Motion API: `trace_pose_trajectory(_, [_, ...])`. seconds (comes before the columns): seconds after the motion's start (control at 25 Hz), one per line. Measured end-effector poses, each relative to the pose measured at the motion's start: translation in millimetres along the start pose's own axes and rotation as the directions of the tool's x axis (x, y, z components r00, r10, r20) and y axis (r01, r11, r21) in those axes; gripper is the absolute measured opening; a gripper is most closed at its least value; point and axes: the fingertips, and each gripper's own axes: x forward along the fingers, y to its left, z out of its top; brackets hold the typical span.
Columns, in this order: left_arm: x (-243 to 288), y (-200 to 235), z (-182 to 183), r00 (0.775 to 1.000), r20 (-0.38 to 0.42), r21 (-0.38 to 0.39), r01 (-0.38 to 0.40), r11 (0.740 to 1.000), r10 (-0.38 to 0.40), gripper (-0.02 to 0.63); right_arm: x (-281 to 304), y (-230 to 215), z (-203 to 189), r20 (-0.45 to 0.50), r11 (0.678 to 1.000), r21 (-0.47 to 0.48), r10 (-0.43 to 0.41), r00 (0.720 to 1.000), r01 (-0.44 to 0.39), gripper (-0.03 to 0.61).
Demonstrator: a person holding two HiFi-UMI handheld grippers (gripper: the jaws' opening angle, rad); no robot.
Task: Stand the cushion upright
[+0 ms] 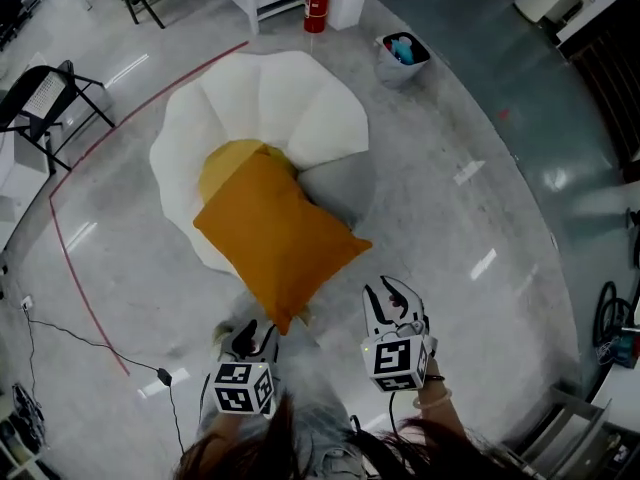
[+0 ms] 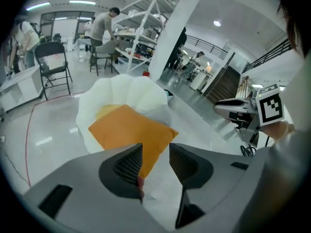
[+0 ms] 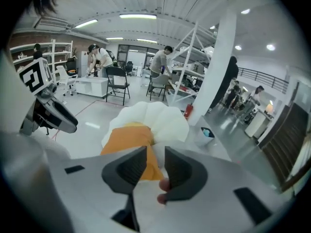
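At the bottom of the head view both hands are held low and close to the body, each gripper angled forward and down. The left gripper (image 1: 248, 336) sits at lower centre-left and the right gripper (image 1: 393, 298) at lower centre-right, slightly higher in the frame. They are near each other but not touching. In the left gripper view the jaws stand apart with nothing between the pads, so the tongs are released. The orange cushion's near corner shows through the gap, farther off. The right gripper's own view shows the same: jaws parted, pads bare, released, with the cushion beyond them. Neither gripper touches the cushion.

Just above the grippers, in the middle of the head view, lies the orange cushion (image 1: 275, 233). It is a plump square turned like a diamond, and its lowest corner points down toward the left gripper. It lies slanted on the white petal-shaped seat (image 1: 300, 103) rather than upright, and its lower part overhangs the seat's front edge. A yellow cushion (image 1: 228, 160) peeks out from under its upper-left edge.

Farther up the frame, past the seat, a red fire extinguisher (image 1: 317, 3) stands at top centre, with a bin (image 1: 402, 58) to its right. A black folding chair (image 1: 45, 98) is at the upper left.
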Motion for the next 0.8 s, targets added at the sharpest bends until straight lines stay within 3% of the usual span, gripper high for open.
trace_pose_trajectory(0.44, [59.0, 28.3, -67.0, 0.989, -0.146, -0.097, -0.044, 0.994, 0.03, 0.229, 74.3, 10.4, -35.8, -0.095, 0.978, -0.177, 0.098, 0.991, -0.113, 0.166])
trace_pose_trajectory(0.8, [107.4, 41.8, -128.4, 0.954, -0.299, -0.168, -0.026, 0.985, -0.026, 0.275, 124.7, 29.0, -91.3, -0.239, 0.922, -0.306, 0.166, 0.957, -0.237, 0.193])
